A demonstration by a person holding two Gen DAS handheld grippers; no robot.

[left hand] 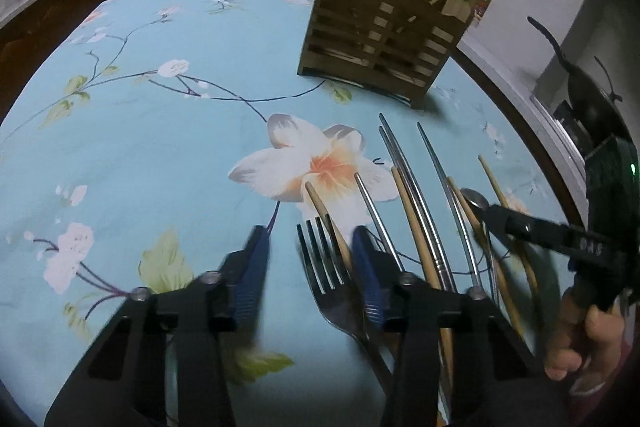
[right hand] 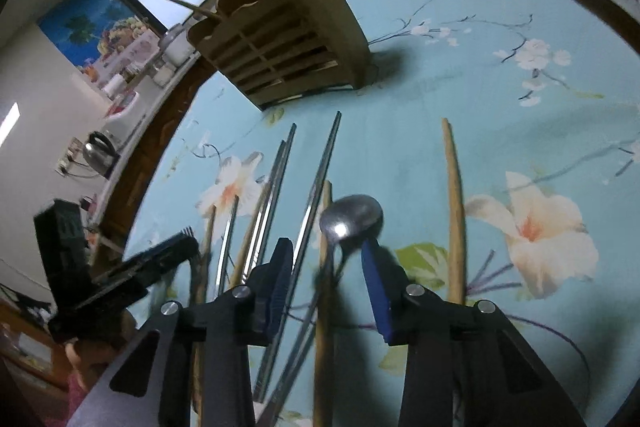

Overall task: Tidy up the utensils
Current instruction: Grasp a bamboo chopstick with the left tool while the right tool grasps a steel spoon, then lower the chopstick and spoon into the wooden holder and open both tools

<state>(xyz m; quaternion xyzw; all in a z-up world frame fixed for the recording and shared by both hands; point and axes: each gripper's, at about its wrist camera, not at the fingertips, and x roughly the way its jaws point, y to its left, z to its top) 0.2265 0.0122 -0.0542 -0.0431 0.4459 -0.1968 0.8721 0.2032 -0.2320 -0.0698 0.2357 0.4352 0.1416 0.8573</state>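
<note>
Left wrist view: left gripper (left hand: pixel 306 259) part-open astride the fork (left hand: pixel 324 267), pads not yet pressing. Right gripper (right hand: pixel 326 277) likewise straddles the spoon (right hand: pixel 352 217), nothing held. Both probably lined up for pickup into the wooden holder (left hand: pixel 380 39) beyond.

Left hand-held gripper (left hand: pixel 310 247) straddles a fork (left hand: pixel 324 267) on the floral tablecloth (left hand: pixel 160 131).

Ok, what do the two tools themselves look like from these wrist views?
Both match: the left tool and right tool have black angular linkage arms with silver pivot screws and blue ribbed pads inside the fingers. In the left view, the right tool's body shows faint white markings, a green light and black cables behind.
</note>
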